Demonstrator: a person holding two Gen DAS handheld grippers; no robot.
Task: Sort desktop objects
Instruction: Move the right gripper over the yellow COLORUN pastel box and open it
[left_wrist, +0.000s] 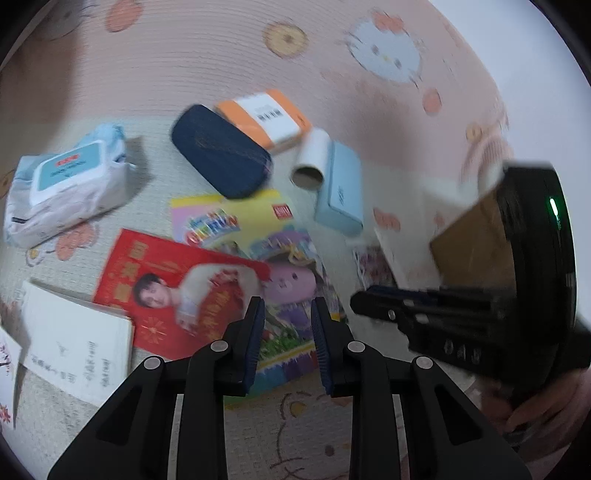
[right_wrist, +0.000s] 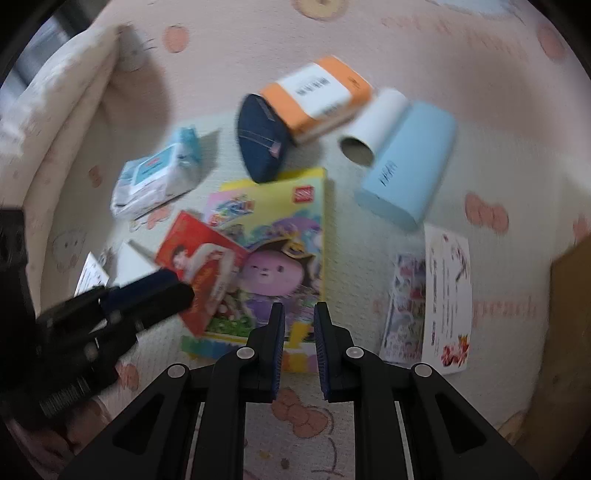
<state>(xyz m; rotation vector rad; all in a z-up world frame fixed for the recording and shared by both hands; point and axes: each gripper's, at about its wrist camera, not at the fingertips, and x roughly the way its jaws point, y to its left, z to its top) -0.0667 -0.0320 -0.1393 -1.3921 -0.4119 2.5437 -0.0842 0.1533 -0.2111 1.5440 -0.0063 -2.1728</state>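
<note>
Both your jaws stand narrowly parted and empty: left gripper (left_wrist: 288, 314) and right gripper (right_wrist: 298, 317) hover over the picture book (right_wrist: 291, 236). Nothing is sorted yet. The red booklet (left_wrist: 177, 288) overlaps it at 9 o'clock; lift that first.

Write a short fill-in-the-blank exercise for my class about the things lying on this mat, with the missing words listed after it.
1. The dark blue pouch leans against the ____ box with the white label.
2. The cardboard tube lies beside the light ____ case.
3. The red booklet partly covers the ____ book.
4. Both the left tool and the right tool hold ____.

Missing words: orange; blue; yellow; nothing
</note>
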